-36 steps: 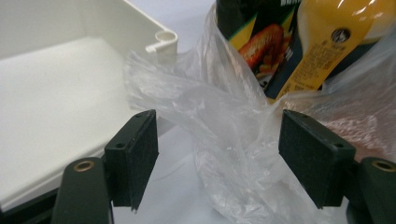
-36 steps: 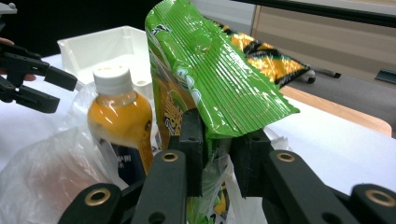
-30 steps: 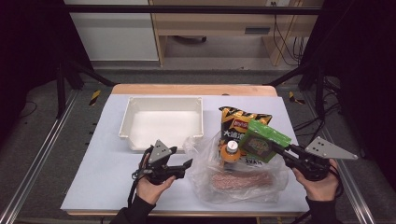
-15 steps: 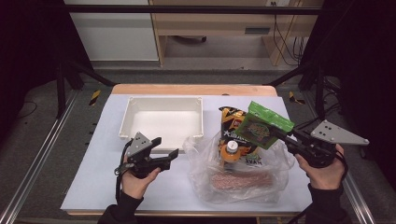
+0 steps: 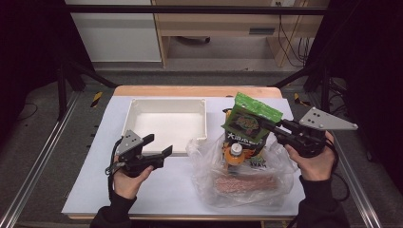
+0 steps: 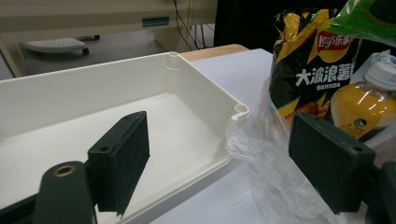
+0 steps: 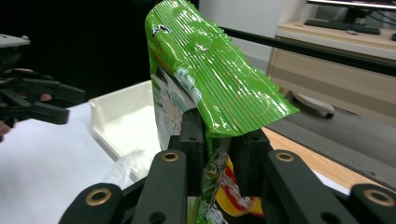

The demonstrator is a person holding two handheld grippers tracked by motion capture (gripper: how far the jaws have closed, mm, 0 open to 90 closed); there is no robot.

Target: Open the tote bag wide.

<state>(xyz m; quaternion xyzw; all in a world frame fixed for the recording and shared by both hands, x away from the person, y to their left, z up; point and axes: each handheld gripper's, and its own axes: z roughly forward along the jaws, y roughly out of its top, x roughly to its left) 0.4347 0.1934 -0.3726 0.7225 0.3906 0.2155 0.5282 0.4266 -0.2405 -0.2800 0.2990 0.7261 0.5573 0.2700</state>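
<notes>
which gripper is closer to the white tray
Left. The left gripper hovers at the near edge of the white tray, fingers open with nothing between them. The right gripper is off to the tray's right above the plastic bag, shut on the green snack bag.

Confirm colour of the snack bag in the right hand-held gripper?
Bright green snack bag; right gripper view shows it best.

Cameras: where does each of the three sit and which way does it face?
High view: above the person's side, looking forward and down on the table; both forearms and claws enter from below.
Left gripper view: rides the left claw, jaws open, facing the white tray.
Right gripper view: rides the right claw, shut on the green snack bag.
All three show the tray.
</notes>
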